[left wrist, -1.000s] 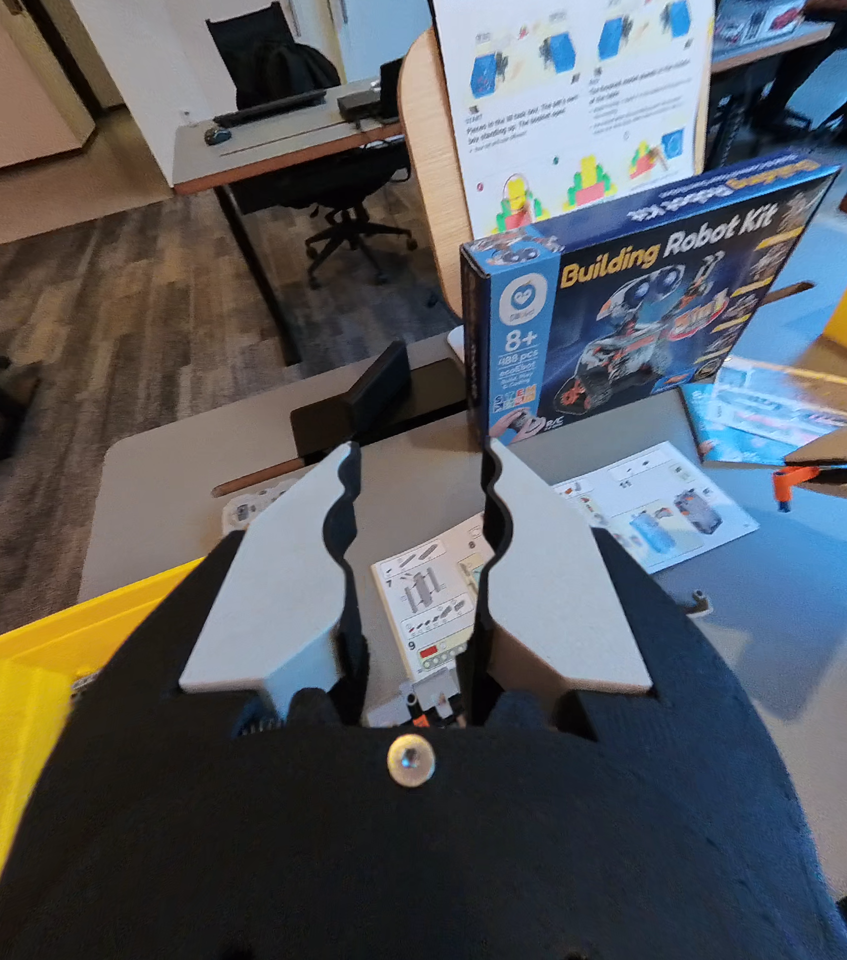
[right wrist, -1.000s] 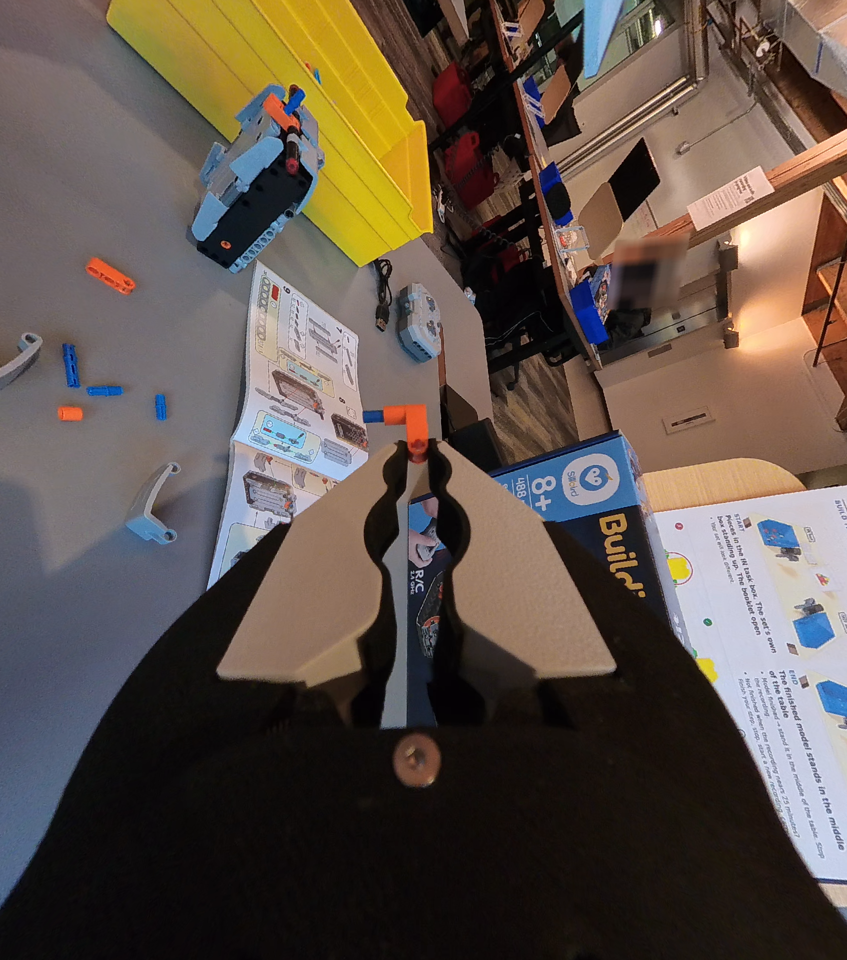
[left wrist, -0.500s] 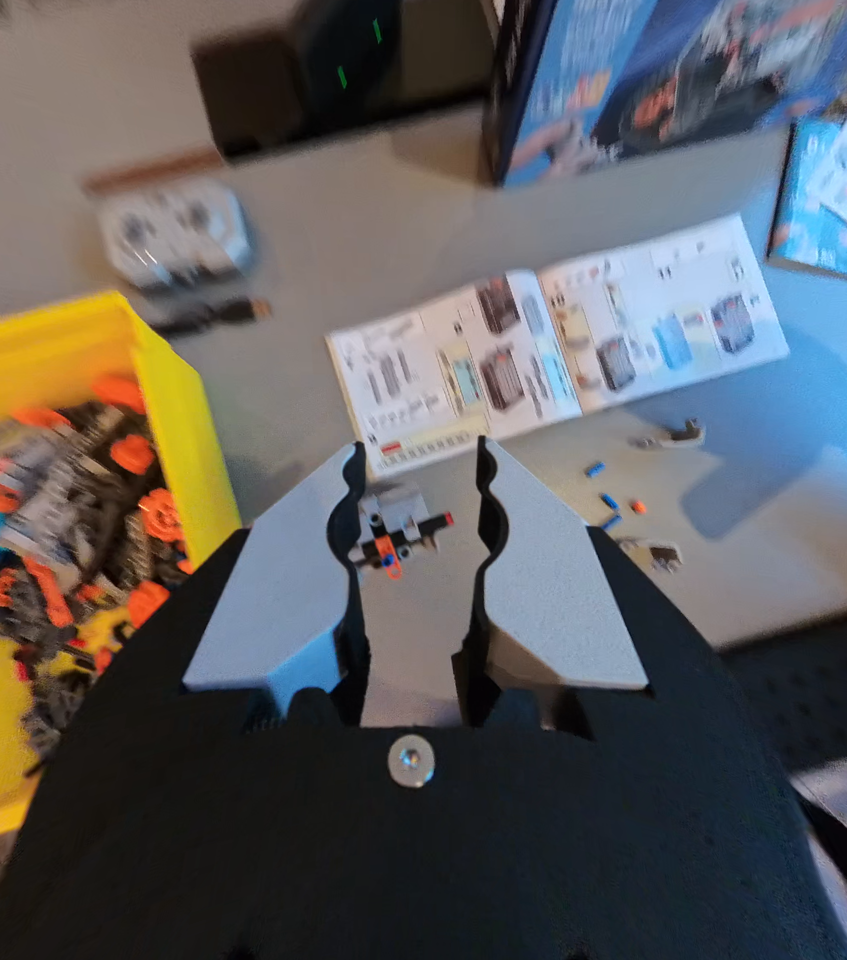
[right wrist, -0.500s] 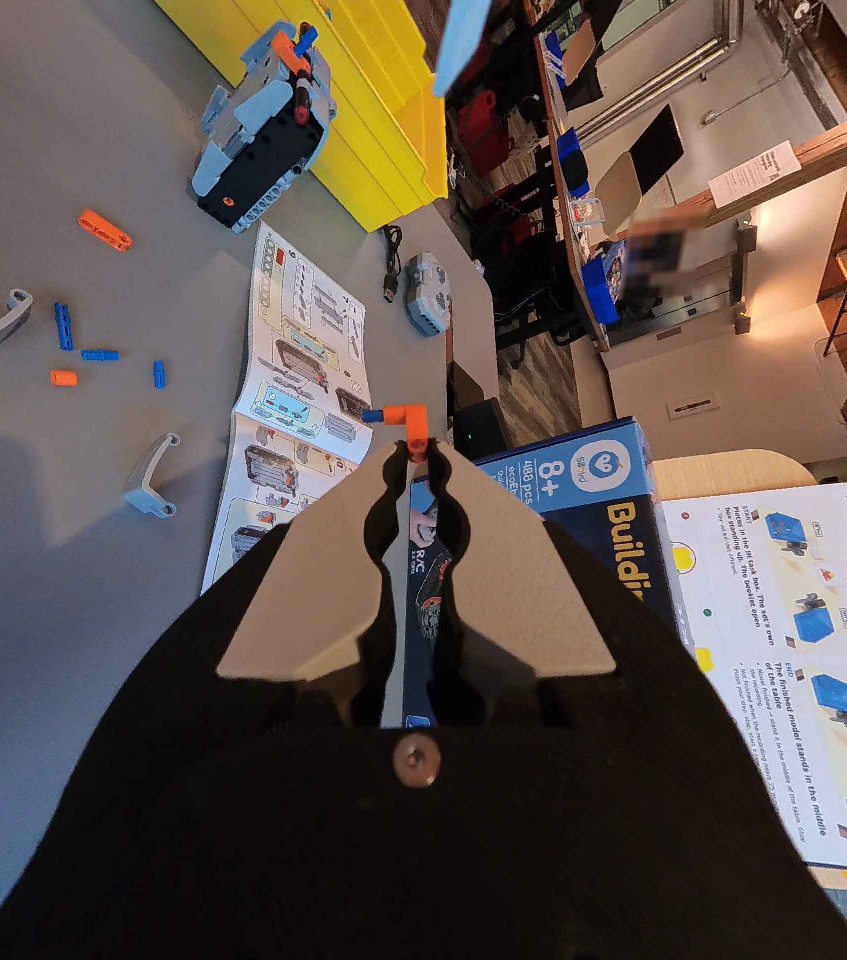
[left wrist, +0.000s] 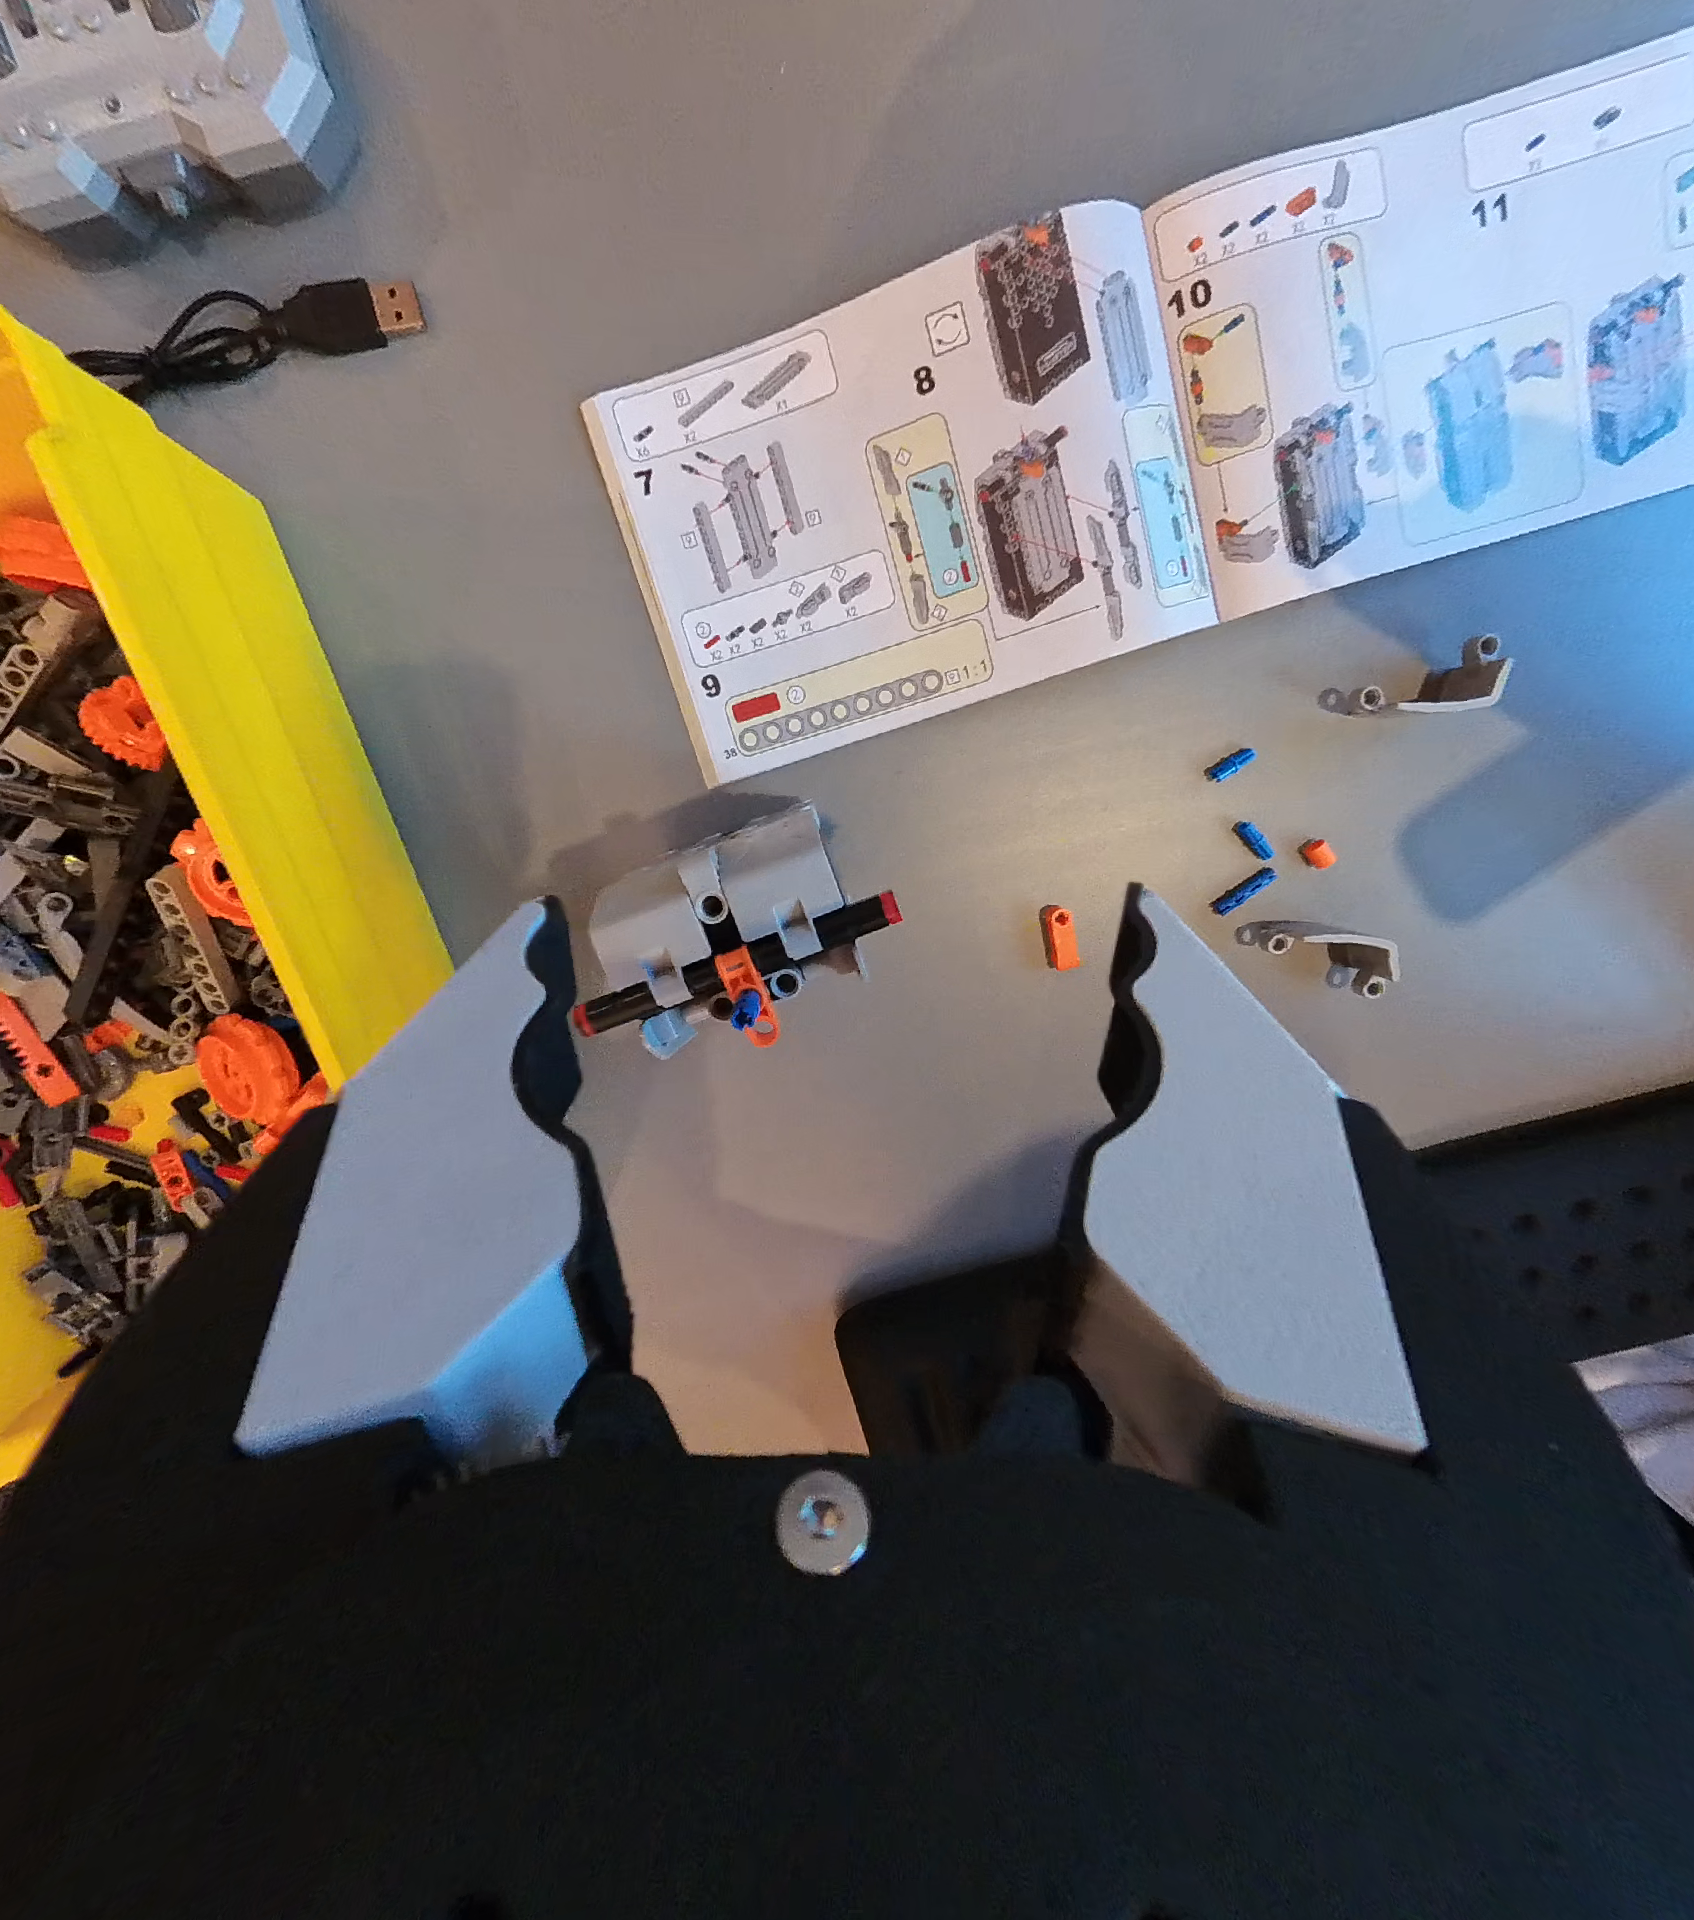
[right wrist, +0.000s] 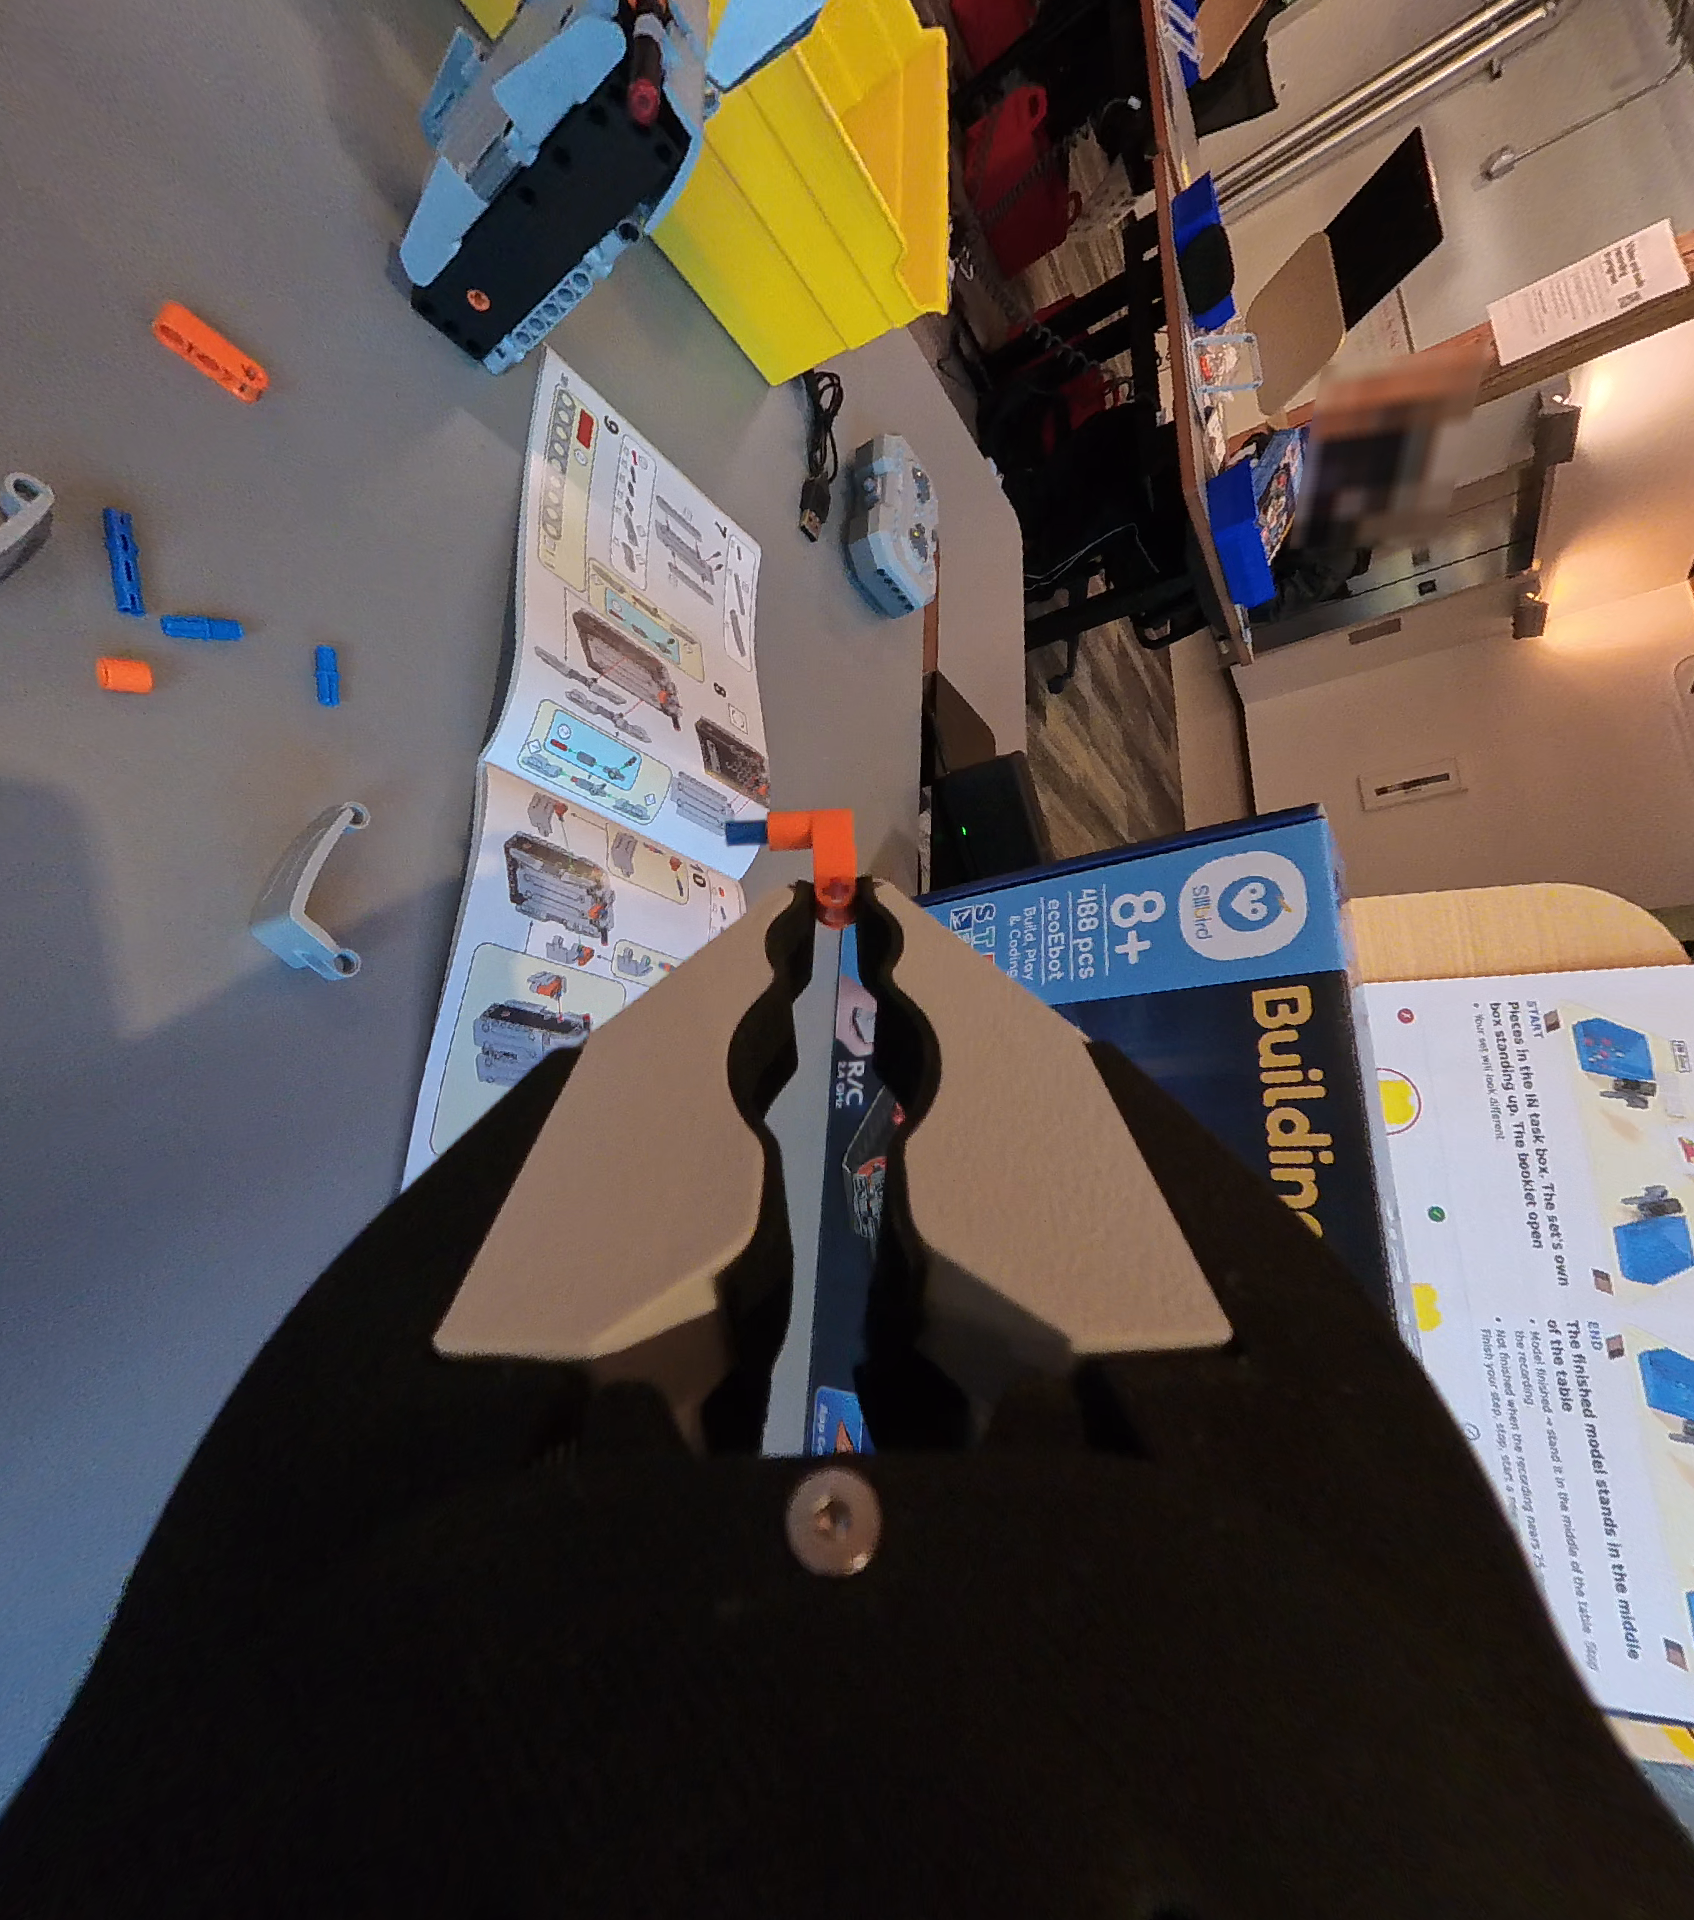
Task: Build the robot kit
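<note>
The left claw (left wrist: 838, 925) gapes wide above the grey table (left wrist: 510, 540), its left fingertip just beside a small grey-and-black assembly (left wrist: 734, 935); an orange connector (left wrist: 1059, 935) lies near the right fingertip. A yellow parts bin (left wrist: 230, 665) borders the left. The right claw (right wrist: 835, 896) pinches an orange angled piece (right wrist: 817, 844) over the open booklet (right wrist: 614, 727).
</note>
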Demonstrator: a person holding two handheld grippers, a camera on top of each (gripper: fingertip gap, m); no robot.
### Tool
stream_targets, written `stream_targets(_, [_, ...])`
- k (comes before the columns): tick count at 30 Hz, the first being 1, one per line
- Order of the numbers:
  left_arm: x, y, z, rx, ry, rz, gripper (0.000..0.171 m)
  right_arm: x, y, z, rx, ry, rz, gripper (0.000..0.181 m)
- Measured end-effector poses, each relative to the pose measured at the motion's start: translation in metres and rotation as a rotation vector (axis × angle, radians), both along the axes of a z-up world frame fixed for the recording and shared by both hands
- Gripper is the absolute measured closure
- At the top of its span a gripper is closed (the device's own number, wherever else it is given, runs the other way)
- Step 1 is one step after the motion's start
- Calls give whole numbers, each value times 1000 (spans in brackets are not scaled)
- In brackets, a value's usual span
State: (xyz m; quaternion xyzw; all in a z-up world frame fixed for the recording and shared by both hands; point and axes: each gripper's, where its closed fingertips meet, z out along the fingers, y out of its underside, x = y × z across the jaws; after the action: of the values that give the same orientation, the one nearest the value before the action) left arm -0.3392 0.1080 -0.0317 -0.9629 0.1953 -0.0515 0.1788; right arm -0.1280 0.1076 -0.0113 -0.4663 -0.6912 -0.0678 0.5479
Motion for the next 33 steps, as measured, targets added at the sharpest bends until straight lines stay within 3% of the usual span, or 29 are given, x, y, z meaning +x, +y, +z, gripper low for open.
stream_targets(3, [4, 9, 12, 68, -22, 1, 57, 0, 1, -2, 2, -15, -5, 175])
stream_targets(7, [4, 31, 54, 298, -67, 37, 41, 1, 1, -3, 5, -22, -6, 175])
stream_targets(13, [-7, 44, 160, 861, -131, 89, 35, 2, 1, -1, 8, -17, -6, 175])
stream_targets(17, [-15, 21, 224, 1301, -149, 104, 36, 2, 1, -1, 9, -19, -6, 175])
stream_targets(18, [-17, 14, 238, 1388, -150, 103, 28, 1, 1, -1, 10, -19, -5, 175])
stream_targets(21, [-25, 0, 254, 1467, -171, 150, 14, 1, 1, -1, 10, -20, -5, 175])
stream_targets(25, [-46, -17, 278, 1643, -124, 253, 14, 2, 2, -2, 14, -29, -9, 175])
stream_targets(31, [-39, -6, 264, 1539, -171, 223, 14, 2, 2, -4, 21, -44, -13, 175])
stream_targets(33, [-27, 2, 252, 1457, -207, 157, 14, 3, 3, -4, 28, -52, -18, 175])
